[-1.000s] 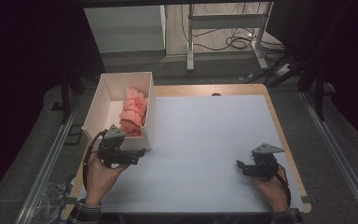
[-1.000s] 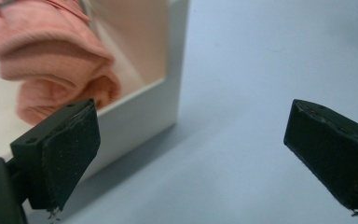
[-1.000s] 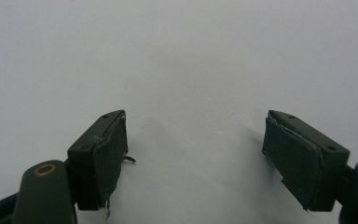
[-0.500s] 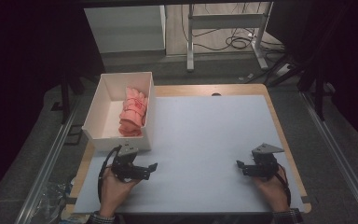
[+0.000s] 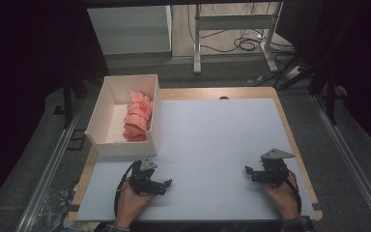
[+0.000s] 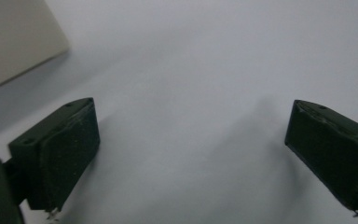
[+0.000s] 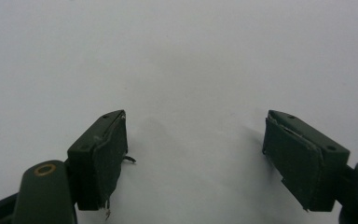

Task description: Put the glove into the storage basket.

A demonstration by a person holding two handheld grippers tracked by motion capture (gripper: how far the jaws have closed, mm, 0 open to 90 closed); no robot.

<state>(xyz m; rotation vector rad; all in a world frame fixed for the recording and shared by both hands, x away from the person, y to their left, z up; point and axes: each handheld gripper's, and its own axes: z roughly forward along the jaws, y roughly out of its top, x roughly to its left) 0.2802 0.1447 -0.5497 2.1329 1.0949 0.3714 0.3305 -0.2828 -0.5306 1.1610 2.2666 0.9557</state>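
Note:
A white open box (image 5: 107, 113) stands at the table's left, with a pink folded cloth (image 5: 138, 116) lying inside along its right wall. My left gripper (image 5: 166, 184) rests low on the pale table surface just in front of the box, pointing right. Its jaws stand wide apart with nothing between them (image 6: 191, 149), and a corner of the box (image 6: 14, 42) shows beyond them at upper left. My right gripper (image 5: 247, 172) sits near the table's front right, pointing left, jaws open and empty over bare table (image 7: 193, 149).
The pale blue-grey mat (image 5: 212, 140) covers most of the wooden table (image 5: 297, 145). Metal rails run along both sides on the floor. A desk frame (image 5: 232, 29) and cables lie beyond the far edge.
My left gripper has come down and toward the front edge, away from the box's front corner, and now lies low on the mat. The right gripper has kept still.

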